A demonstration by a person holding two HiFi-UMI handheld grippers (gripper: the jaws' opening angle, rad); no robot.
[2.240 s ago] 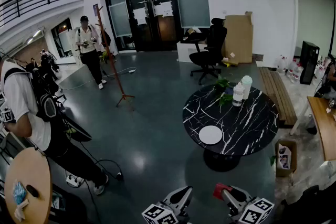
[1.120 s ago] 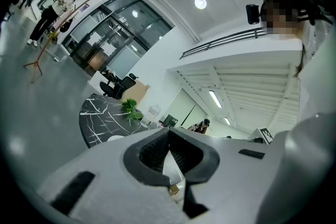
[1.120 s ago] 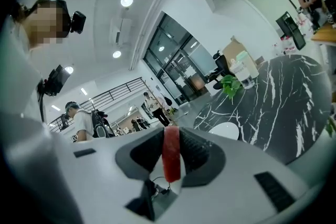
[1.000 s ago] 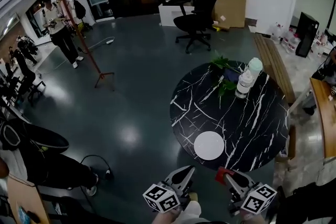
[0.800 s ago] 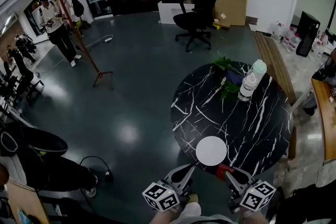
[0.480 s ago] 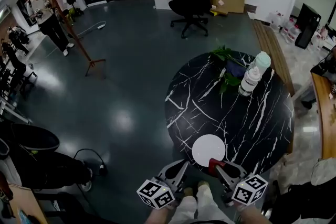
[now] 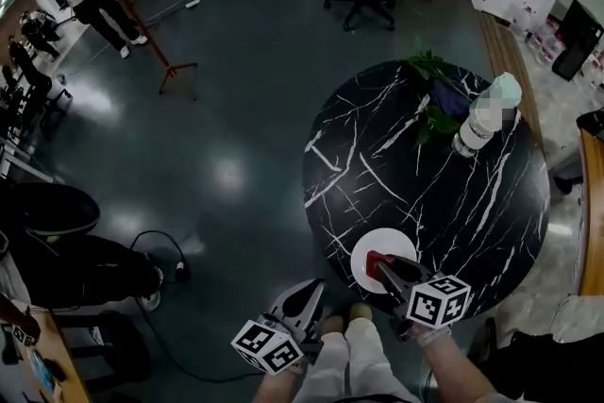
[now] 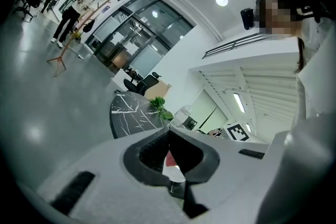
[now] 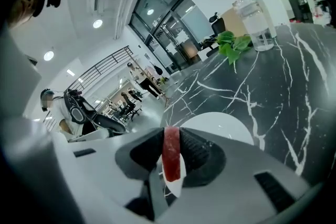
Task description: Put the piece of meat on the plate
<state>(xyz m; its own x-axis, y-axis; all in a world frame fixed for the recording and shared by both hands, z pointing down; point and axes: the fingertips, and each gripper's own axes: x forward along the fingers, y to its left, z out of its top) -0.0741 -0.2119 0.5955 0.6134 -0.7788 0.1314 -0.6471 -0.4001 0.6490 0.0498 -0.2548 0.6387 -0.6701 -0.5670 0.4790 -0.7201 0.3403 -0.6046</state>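
Both grippers have sunk toward the black marble table (image 7: 453,203). The right gripper (image 7: 382,264), clenched on the piece of meat (image 9: 171,157), now hangs over the white plate (image 7: 362,251). The left gripper (image 7: 304,295) has its jaws pressed together, empty.

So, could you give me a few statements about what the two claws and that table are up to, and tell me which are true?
The right claw grips a red piece of meat. True.
The meat lies flat on the plate. False: the claw holds it clear of the white plate.
The table is plain white. False: the table is black with white veins.
A clear bottle and a green plant stand on the table's far side. True.
The left claw holds a second piece of meat. False: the left claw has nothing between its jaws.
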